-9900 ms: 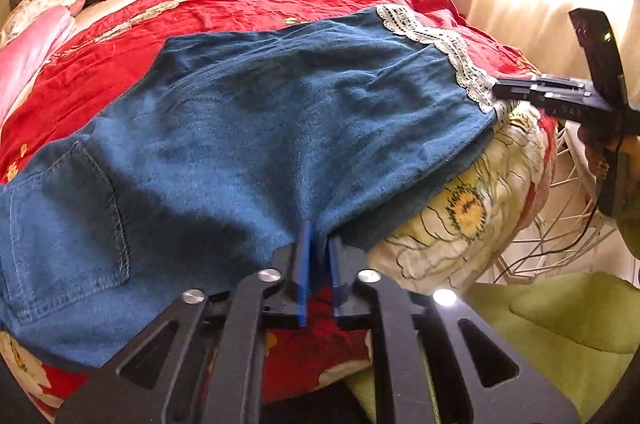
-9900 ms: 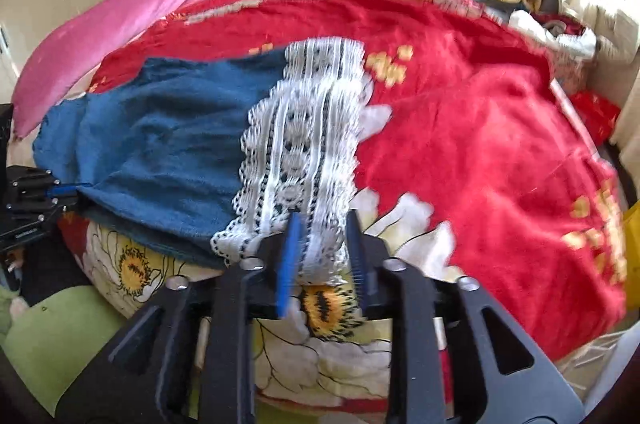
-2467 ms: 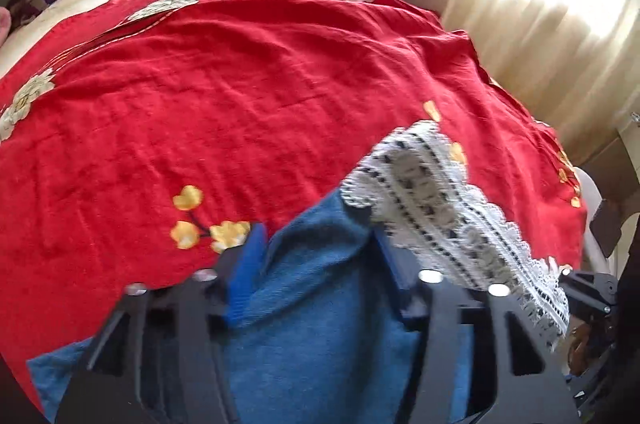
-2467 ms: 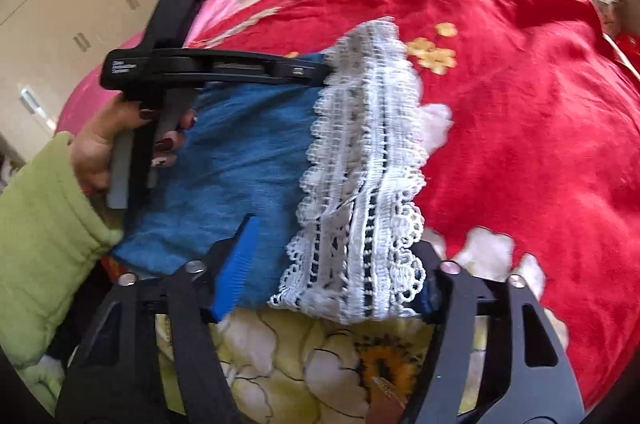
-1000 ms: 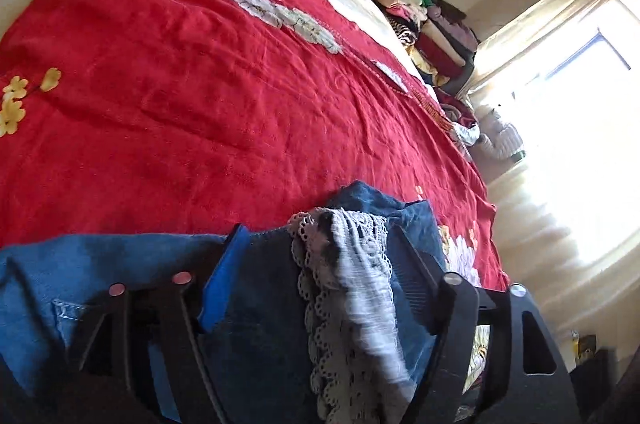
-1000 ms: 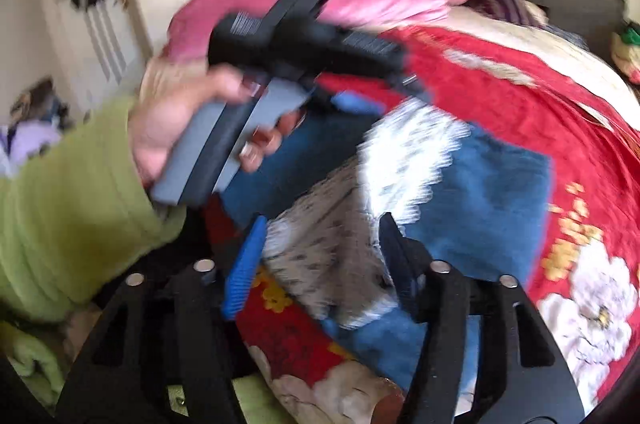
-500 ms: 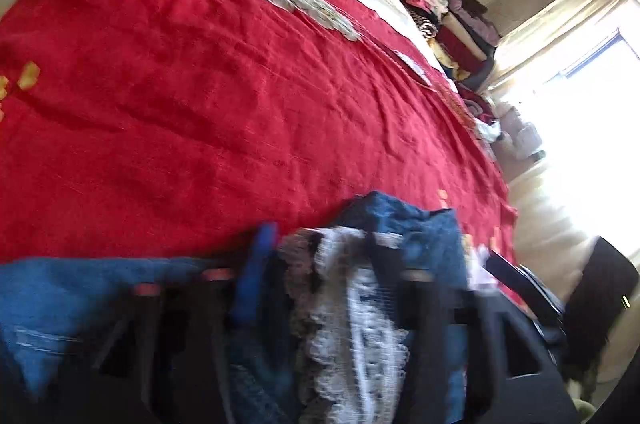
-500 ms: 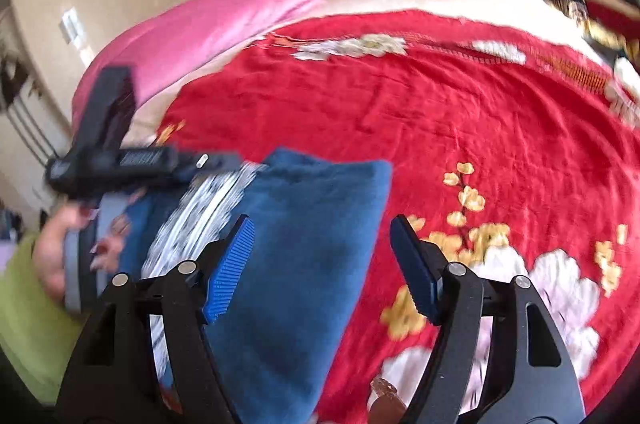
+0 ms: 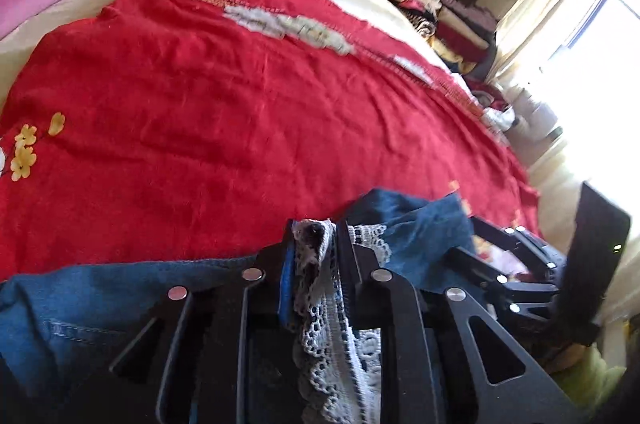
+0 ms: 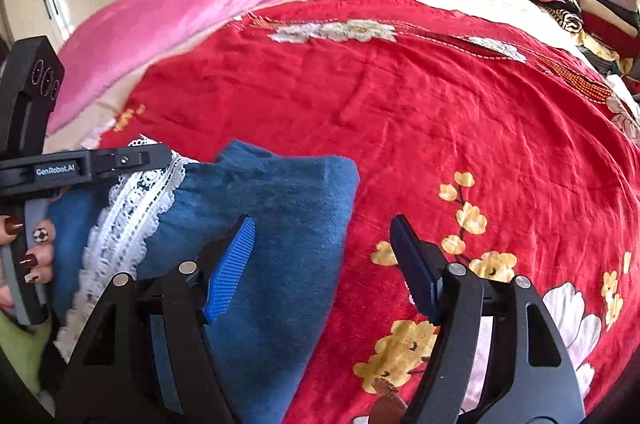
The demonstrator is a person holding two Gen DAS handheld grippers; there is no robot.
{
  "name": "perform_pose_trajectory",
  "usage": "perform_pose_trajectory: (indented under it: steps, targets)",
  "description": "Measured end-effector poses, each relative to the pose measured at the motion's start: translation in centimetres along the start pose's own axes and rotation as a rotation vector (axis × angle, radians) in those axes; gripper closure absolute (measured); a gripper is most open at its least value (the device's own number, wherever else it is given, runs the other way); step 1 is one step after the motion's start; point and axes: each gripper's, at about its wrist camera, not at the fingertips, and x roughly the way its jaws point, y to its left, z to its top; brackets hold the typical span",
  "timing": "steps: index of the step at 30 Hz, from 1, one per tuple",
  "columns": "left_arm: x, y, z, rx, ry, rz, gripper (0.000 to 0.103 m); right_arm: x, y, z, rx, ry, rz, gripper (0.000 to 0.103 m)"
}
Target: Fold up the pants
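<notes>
lace hem pinched, pants doubled over at the near edge of the bed

the left gripper (image 9: 316,256) is clamped on the lace cuff (image 9: 332,336) of the blue denim pants (image 10: 272,224), which lie folded on the red bedspread (image 10: 440,104); the right gripper (image 10: 324,260) gapes wide, holding nothing. the denim looks soft, floppy and fairly weighty, the lace flimsy, so i'd grip the denim fold, not the trim.
</notes>
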Motion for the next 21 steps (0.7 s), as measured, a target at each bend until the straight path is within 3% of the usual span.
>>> perform_pose_trajectory:
  steps: [4,11,13,16,21]
  targets:
    - [0.6,0.8,-0.5,-0.002,0.001,0.028,0.065,1.0,-0.6,-0.7,-0.021,0.026,-0.092,0.04]
    - [-2.9,0.3,-0.9,0.024,-0.065,0.036,0.04,-1.3,-0.8,-1.0,0.002,-0.027,-0.039,0.038]
    - [-4.0,0.1,-1.3,0.033,-0.078,0.047,0.038,-2.7,-0.5,-1.3,-0.003,-0.051,-0.023,0.036]
    - [-5.8,-0.2,-2.1,0.039,-0.094,0.046,0.019,-4.7,0.0,-1.9,-0.014,-0.077,-0.002,0.032]
    - [-7.9,-1.0,-3.7,0.073,-0.114,0.105,0.007,-7.2,0.7,-3.2,-0.025,-0.096,0.018,0.024]
